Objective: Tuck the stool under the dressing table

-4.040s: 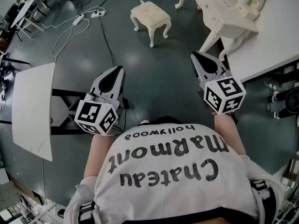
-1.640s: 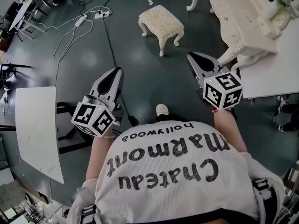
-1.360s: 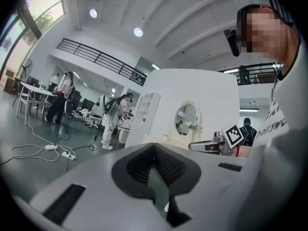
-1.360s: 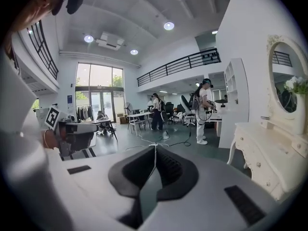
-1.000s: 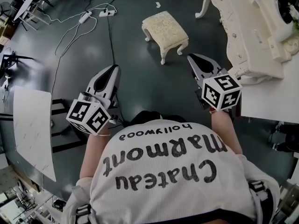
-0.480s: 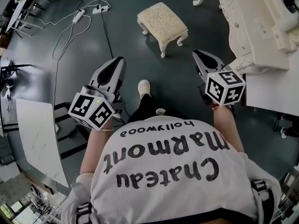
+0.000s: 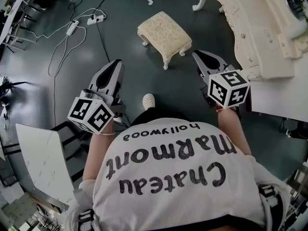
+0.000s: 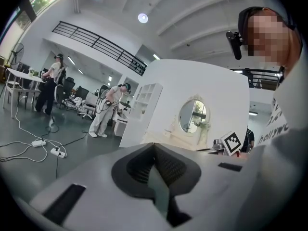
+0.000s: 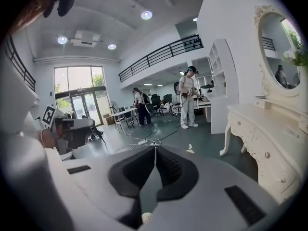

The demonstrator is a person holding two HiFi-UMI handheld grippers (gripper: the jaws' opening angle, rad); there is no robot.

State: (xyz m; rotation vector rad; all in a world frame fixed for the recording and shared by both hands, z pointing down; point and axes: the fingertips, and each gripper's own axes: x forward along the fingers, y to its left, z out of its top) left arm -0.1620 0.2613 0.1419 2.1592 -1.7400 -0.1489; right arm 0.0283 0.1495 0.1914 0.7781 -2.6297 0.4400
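- Left gripper [image 7: 116,64] and right gripper [image 7: 198,55] both have their jaws pressed together, holding nothing.
- Stool [image 7: 163,32] stands on the dark floor [image 7: 144,76] ahead of them, beside the dressing table [image 7: 250,28] but apart from it, not under it.
- Power strip [image 7: 94,19] and cables [image 7: 60,44] lie well left of the stool.
- White panel [image 7: 45,162] sits at lower left.

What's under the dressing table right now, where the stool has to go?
In the right gripper view, only dark floor shows under the dressing table behind its curved leg. Further in is out of frame; from the head view the tabletop covers it. The stool stands apart.
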